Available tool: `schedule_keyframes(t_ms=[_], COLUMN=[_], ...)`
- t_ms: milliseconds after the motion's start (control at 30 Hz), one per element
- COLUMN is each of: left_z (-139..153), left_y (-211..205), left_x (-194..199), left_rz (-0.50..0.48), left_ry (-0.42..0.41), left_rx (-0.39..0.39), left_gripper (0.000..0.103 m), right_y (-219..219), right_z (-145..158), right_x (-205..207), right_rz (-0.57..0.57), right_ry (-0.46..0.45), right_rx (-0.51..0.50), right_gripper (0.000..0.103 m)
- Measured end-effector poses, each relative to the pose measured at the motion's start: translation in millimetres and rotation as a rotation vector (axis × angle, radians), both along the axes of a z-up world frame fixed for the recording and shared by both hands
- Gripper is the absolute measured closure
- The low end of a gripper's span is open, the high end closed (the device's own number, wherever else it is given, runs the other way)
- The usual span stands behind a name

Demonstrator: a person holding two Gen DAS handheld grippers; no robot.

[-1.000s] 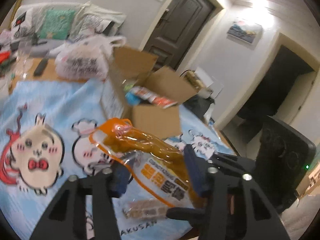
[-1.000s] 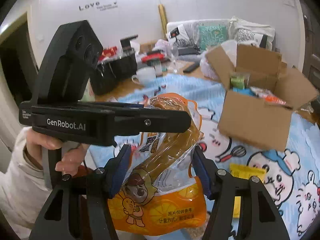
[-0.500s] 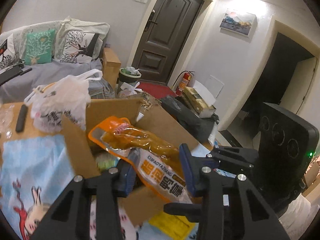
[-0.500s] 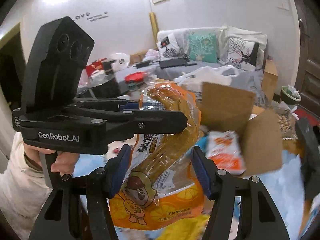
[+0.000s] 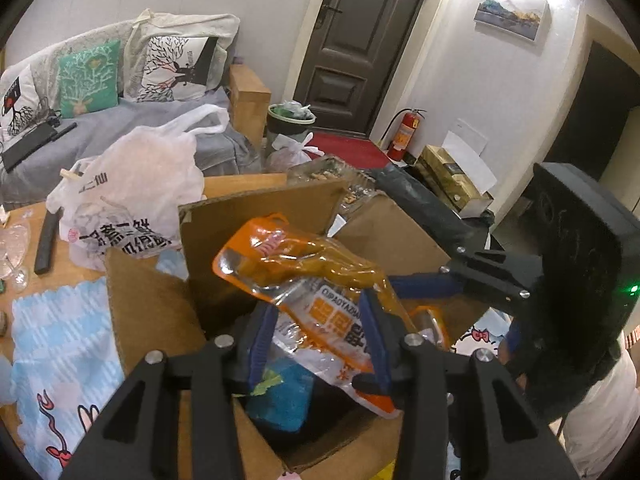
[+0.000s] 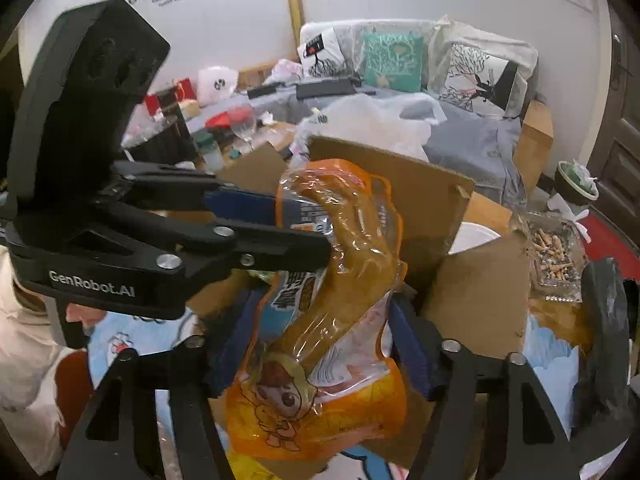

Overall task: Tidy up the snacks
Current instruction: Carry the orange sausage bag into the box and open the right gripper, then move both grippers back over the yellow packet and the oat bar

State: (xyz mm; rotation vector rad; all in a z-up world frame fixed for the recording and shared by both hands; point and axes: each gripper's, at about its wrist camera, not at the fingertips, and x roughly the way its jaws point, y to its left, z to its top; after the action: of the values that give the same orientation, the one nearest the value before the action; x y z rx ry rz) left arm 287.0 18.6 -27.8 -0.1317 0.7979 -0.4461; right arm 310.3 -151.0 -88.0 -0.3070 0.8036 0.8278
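Note:
An orange snack bag (image 5: 304,264) with a clear window hangs over the open cardboard box (image 5: 256,240), tilted with its top toward the back flap. My left gripper (image 5: 316,304) holds its middle, pads touching both sides while the jaws ease open. My right gripper (image 6: 324,312) straddles the bag's (image 6: 344,240) printed lower end, its jaws also opening and its pads still against the bag's edges. In the right wrist view the left gripper (image 6: 308,228) comes in from the left onto the bag's upper half. A blue packet (image 5: 280,396) lies inside the box (image 6: 472,288).
A white plastic bag (image 5: 132,184) stands just behind the box. A glass ashtray of cigarette butts (image 6: 556,252) sits at the box's right. A wine glass (image 5: 14,248) and a black remote (image 5: 46,244) lie at the far left. A blue cartoon tablecloth (image 5: 60,340) covers the table.
Both grippers carried the bag together from above the tablecloth to above the open box. The right gripper's jaws stand a little wider than before.

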Motion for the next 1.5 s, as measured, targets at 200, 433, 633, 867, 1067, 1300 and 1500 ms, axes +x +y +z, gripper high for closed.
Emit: schedule_keyframes(t_ms=[200,433,633,867,1067,1300,1500], left_z=[16,26,32,27,-21,-92,-134], left_y=[8,17,17,13,11,18,9], left_x=[-14,-27,-53,-128,-187,-232,-262], left_rz=[0.04,0.056,0.058,0.085,0.073,0.142,0.138], left_ry=[-0.068,-0.096,-0.132,-0.173,-0.111,0.041,0.191], left_rx=[0.047,0.05,0.084,0.125,0.117,0.071,-0.019], left_gripper=[0.025,0.022,0.019,0.018,0.018,0.018,0.019], right_y=[0,-3,-8,-32,-56,-58,-63], right_z=[-1,7,13,13,-18,-77,-110], right_x=[-4,-11,-24,-78,-144,-193,-195], right_rz=[-0.017,-0.039,-0.036,-0.057,-0.091,-0.118,-0.178], right_ry=[-0.03,-0.055,-0.057,-0.061,-0.04,-0.022,0.012], right_rx=[-0.027,-0.006,0.026,0.095,0.1,0.026,-0.005], right_gripper=[0.033,0.031,0.031,0.031,0.031,0.031,0.031])
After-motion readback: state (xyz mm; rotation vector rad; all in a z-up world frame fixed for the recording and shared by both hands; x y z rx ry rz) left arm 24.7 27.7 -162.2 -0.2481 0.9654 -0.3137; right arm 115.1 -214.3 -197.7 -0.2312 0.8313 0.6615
